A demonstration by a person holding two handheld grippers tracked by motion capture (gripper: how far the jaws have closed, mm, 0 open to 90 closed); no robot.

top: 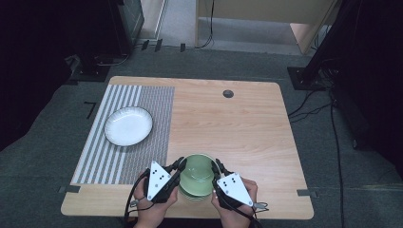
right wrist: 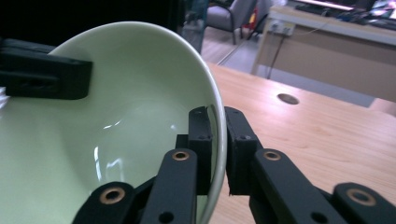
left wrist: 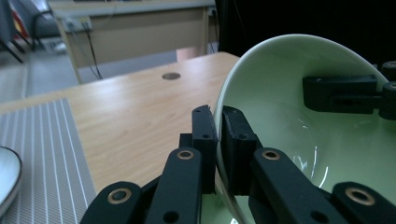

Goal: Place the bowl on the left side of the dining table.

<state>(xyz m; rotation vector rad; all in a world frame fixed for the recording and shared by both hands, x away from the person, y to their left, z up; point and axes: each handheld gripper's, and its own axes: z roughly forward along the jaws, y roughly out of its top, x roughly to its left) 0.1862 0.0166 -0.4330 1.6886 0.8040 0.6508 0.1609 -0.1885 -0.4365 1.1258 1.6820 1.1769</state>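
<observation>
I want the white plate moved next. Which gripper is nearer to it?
Left. The left gripper, clamped on the green bowl's left rim, sits beside the striped mat that holds the white plate. The right gripper grips the bowl's far rim.

Each black gripper, the left gripper (top: 178, 165) and the right gripper (top: 220, 167), is topped by a grey three-cornered plate marked with black dots. Brass-coloured rivets are set into the black jaw linkages. A black cable (top: 129, 202) is trailed from the left one.
</observation>
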